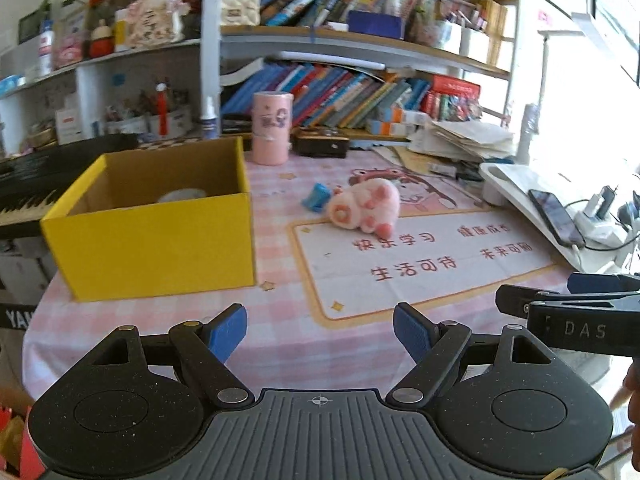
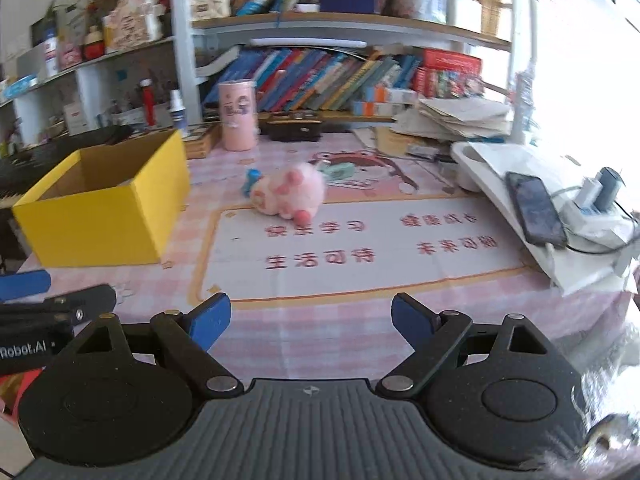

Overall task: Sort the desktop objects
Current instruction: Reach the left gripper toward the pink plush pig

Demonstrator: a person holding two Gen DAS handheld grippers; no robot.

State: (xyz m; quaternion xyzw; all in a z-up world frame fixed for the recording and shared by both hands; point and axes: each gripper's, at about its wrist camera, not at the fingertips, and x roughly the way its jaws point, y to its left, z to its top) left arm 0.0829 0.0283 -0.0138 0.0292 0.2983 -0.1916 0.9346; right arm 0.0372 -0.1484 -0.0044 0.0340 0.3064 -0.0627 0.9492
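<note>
A pink plush pig [image 1: 366,208] lies on its side on the pink checked desk mat, with a small blue object [image 1: 316,197] touching its left side. An open yellow box [image 1: 160,236] stands left of them, with a white thing [image 1: 182,195] inside. My left gripper [image 1: 320,334] is open and empty over the near desk edge. In the right wrist view the pig [image 2: 290,194], the blue object [image 2: 251,180] and the box [image 2: 108,200] show too. My right gripper [image 2: 311,322] is open and empty, well short of the pig.
A pink cylinder [image 1: 272,128] and a dark case [image 1: 320,144] stand at the back under bookshelves. A white stand with a phone [image 1: 556,216], chargers and paper piles fills the right side. A keyboard [image 1: 24,196] lies left of the box.
</note>
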